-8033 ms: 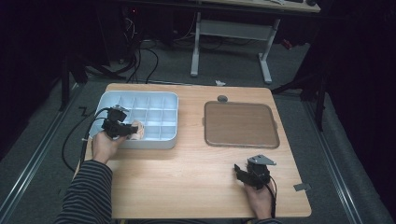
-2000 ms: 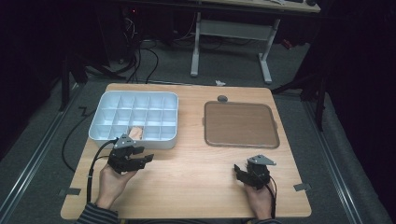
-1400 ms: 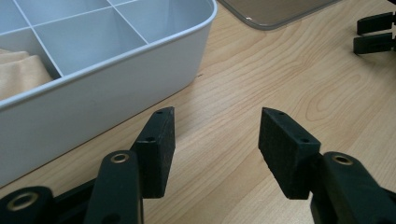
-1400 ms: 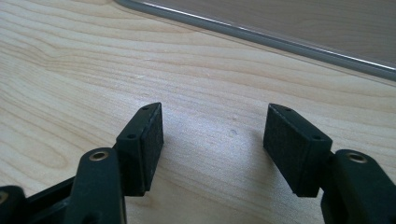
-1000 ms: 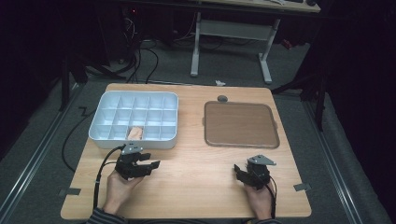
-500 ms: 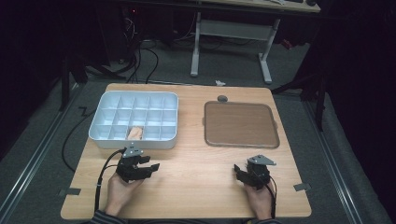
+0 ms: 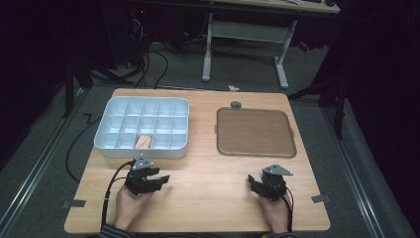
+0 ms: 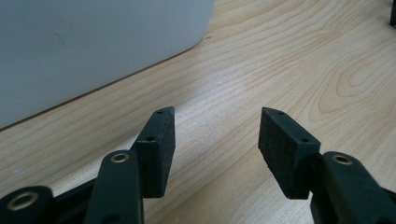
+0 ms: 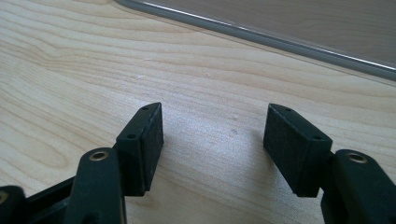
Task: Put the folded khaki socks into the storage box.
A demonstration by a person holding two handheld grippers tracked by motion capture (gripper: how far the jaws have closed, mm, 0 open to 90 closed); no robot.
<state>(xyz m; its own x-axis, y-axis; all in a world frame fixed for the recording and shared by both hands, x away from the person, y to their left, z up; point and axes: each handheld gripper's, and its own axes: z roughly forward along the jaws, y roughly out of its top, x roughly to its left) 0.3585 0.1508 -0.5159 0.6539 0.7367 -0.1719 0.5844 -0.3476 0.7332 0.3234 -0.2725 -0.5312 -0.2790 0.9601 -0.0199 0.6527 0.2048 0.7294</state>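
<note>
High view: you're resting both grippers on the table (image 7: pixel 208 198), likely parked. Left gripper (image 7: pixel 161 178) and right gripper (image 7: pixel 251 181) are gaping wide, gripping nothing. Tan piece (image 7: pixel 144 142) is sitting in a front-row cell of the white tray (image 7: pixel 143 151), just beyond your left gripper.

Compartment box (image 7: pixel 119 141) left of tray (image 7: pixel 255 132), on table (image 7: pixel 208 193)

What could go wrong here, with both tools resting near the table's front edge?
The left hand-held gripper sits open close beside the white compartment tray; a careless forward move might nudge the tray and shake the small tan piece in it. The cable trailing from that gripper could perhaps snag on the table edge.
</note>
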